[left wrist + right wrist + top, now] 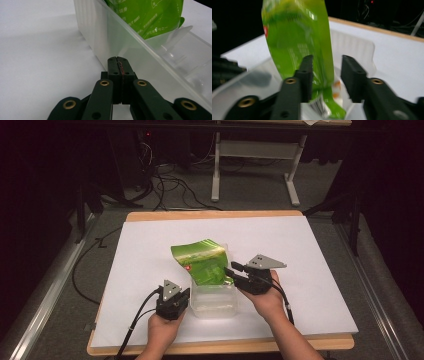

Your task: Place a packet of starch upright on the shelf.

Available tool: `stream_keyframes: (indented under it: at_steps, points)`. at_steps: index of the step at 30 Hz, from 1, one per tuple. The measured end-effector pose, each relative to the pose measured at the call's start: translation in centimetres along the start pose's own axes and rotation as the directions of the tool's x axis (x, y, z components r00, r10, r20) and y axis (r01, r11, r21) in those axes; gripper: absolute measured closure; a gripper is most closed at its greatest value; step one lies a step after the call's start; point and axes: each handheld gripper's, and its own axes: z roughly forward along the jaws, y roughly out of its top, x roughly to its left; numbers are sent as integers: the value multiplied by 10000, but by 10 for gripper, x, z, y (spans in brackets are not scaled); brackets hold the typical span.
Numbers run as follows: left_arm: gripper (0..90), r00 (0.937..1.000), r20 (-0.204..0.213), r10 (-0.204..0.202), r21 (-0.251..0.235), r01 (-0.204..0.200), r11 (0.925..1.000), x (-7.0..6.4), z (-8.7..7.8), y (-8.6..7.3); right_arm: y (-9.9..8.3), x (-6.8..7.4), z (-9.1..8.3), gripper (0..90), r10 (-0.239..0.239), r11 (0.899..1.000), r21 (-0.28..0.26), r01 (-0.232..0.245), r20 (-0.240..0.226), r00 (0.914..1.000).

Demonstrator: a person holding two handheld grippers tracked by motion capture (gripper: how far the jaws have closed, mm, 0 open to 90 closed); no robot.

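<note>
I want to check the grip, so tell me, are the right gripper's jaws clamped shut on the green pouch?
No, the right gripper has its jaws apart, with the green pouch standing between them.

Left gripper [117, 60]: my jaws pressed together, tips at the container wall.
Clear container [140, 50]: on white counter [37, 62].
Green pouch [147, 17]: standing inside it.

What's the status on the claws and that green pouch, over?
Left claw shut beside clear container. Right claw open around green pouch. Pouch stands in container. Nothing blocking.

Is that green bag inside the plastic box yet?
Partly: the green bag leans with its lower end in the clear box.
</note>
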Motion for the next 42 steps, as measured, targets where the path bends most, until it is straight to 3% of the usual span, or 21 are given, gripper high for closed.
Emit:
stream_keyframes:
  at_steps: [4,7,9,11,14,16,31,42]
  points:
    - [899,10000,50,15,43,-16,10000,0,-1,-1,6,-3,11,501,342,9992,-184,-353,-539,9980]
    - [898,10000,87,-8,75,7,10000,0,0,-2,4,-6,23,507,358,9993,92,-354,-590,9976]
    - [898,9999,108,-19,122,17,9999,1,0,-2,3,-8,28,524,371,9993,67,-366,-892,9953]
    - [898,9999,122,-31,130,30,9999,1,1,-2,3,-6,30,589,76,10000,2,-76,-939,9956]
    - [898,9999,131,-23,142,21,9999,1,1,-3,3,-4,30,758,-288,9996,29,291,-752,9968]
    - [896,9999,121,-26,144,24,9999,1,1,-3,2,-6,28,802,-195,9997,127,204,-693,9974]
    - [884,9998,213,-55,56,53,10000,1,-2,-2,-15,-15,20,837,343,9971,684,-319,-341,9988]
    - [884,9998,211,-23,51,22,10000,1,-3,-2,-28,-16,18,843,284,9930,1149,-264,-156,9995]
